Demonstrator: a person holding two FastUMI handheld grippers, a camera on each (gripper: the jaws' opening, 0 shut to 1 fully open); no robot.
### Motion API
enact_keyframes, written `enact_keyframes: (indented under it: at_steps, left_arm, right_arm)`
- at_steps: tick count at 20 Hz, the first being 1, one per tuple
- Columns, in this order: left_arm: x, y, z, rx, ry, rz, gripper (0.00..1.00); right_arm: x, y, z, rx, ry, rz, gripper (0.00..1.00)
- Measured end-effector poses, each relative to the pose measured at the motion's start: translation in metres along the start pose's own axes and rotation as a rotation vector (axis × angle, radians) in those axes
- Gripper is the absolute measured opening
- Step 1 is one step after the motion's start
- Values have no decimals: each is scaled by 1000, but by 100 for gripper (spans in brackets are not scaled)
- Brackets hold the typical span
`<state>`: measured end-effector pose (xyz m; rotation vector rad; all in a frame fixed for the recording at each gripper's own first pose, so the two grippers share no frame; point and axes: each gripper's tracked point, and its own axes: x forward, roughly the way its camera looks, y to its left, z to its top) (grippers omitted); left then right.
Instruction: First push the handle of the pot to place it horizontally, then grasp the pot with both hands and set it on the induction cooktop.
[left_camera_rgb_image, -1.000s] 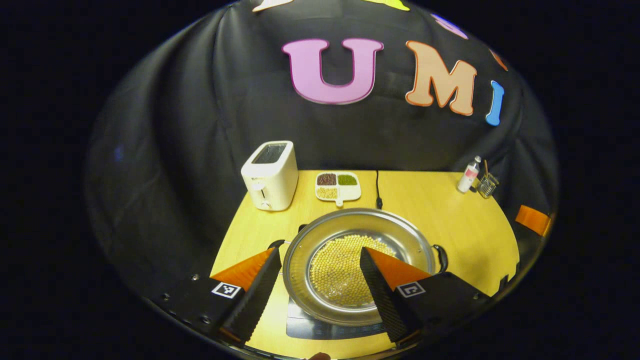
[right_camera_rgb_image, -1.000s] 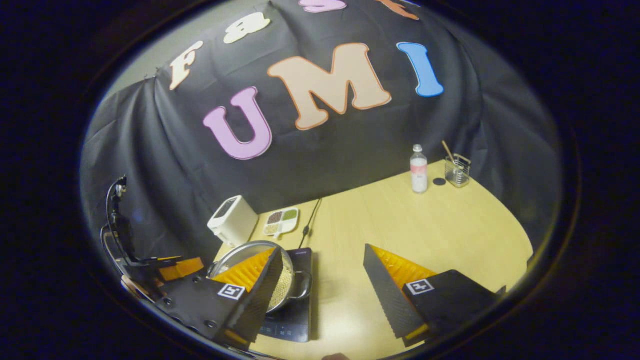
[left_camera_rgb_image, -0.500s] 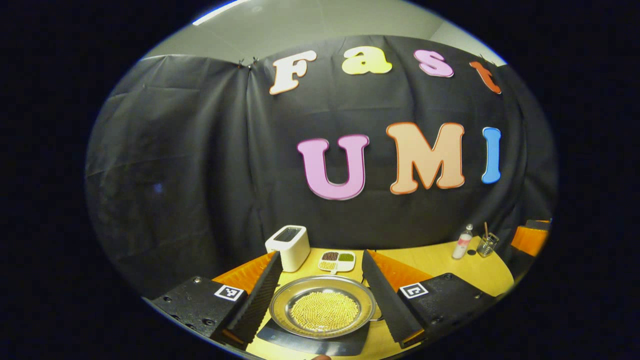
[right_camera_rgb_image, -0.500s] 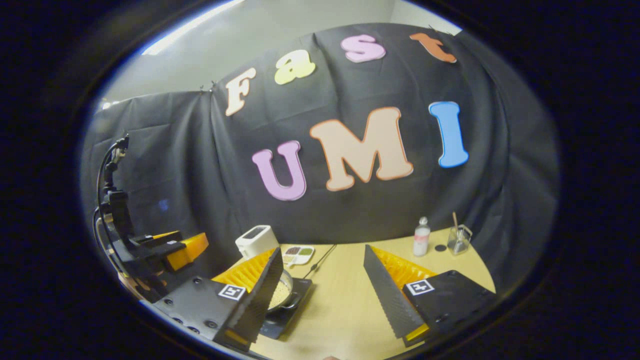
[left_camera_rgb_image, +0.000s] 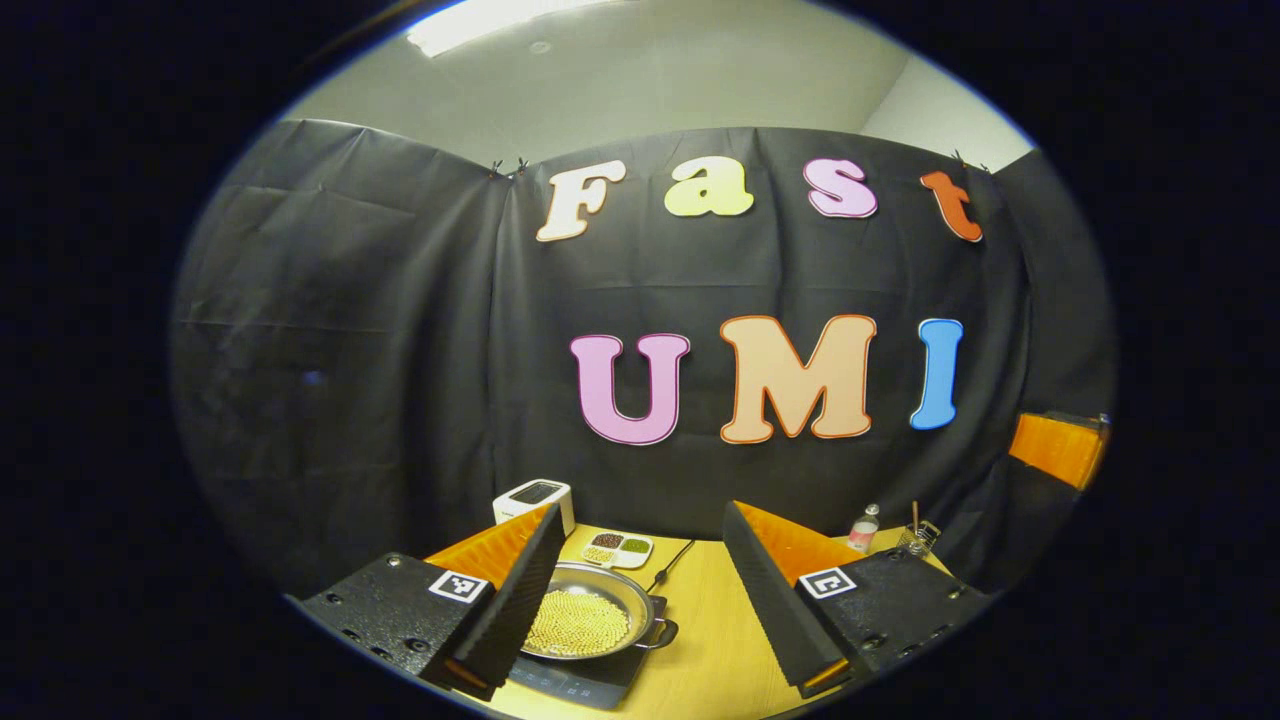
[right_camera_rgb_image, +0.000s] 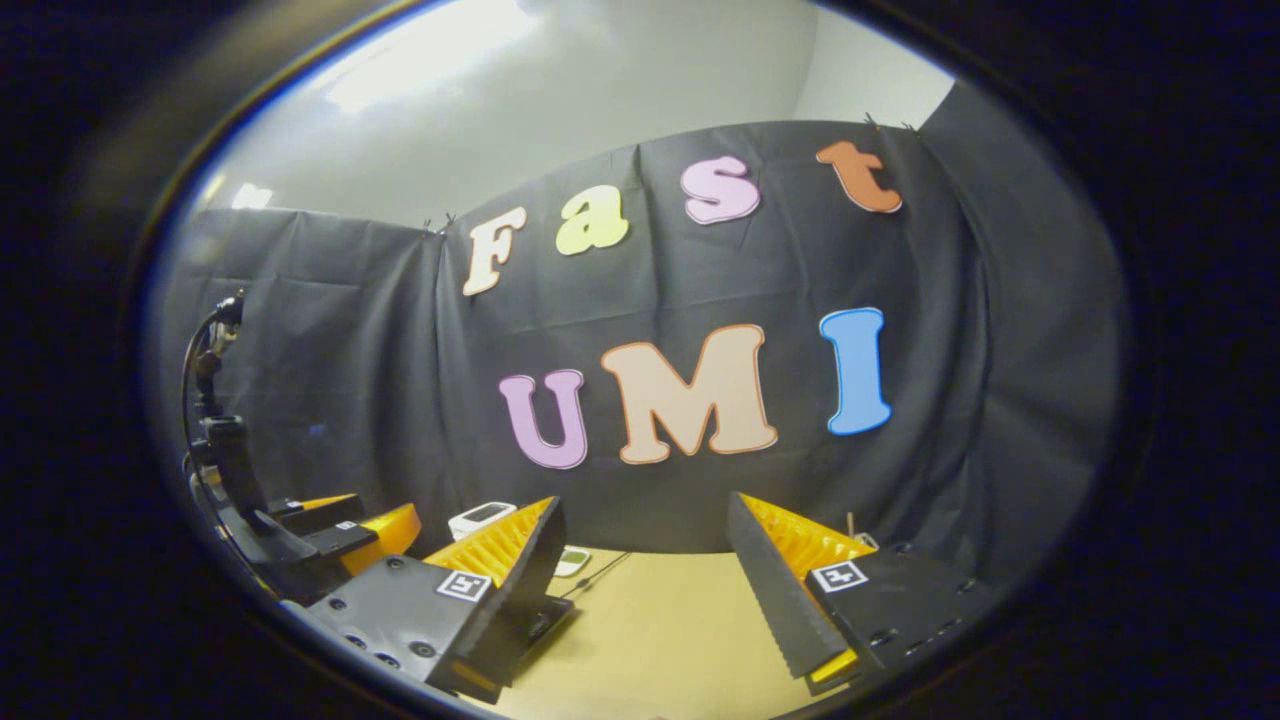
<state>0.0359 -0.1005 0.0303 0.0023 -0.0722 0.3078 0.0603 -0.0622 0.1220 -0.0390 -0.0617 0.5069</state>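
We are seeing the round steel pot (left_camera_rgb_image: 585, 622) sitting on the flat induction cooktop (left_camera_rgb_image: 585, 680), lower frame; both grippers' ridged fingers (left_camera_rgb_image: 515, 600) (right_camera_rgb_image: 775, 600) are standing apart, empty.

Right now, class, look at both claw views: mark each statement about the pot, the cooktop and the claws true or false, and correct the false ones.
1. The pot sits on the cooktop. True.
2. The pot is empty. False: it holds small yellow beans.
3. The left claw is shut on the pot's handle. False: its fingers are spread wide and hold nothing, with the pot farther off behind one finger.
4. The right claw is open with nothing between its fingers. True.
5. A white toaster stands at the back of the table, beyond the pot. True.
6. The divided dish of beans rests inside the pot. False: it lies on the table behind the pot.
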Motion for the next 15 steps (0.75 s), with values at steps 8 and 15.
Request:
enact_keyframes:
  at_steps: [8, 15]
  left_arm:
    - [-25, -4, 5, -64, -74, 26, 97]
    - [-26, -1, 5, -80, -81, 45, 96]
  right_arm:
    - [-18, -15, -11, -30, -29, -23, 92]
    - [-20, -24, -19, -22, -43, -45, 100]
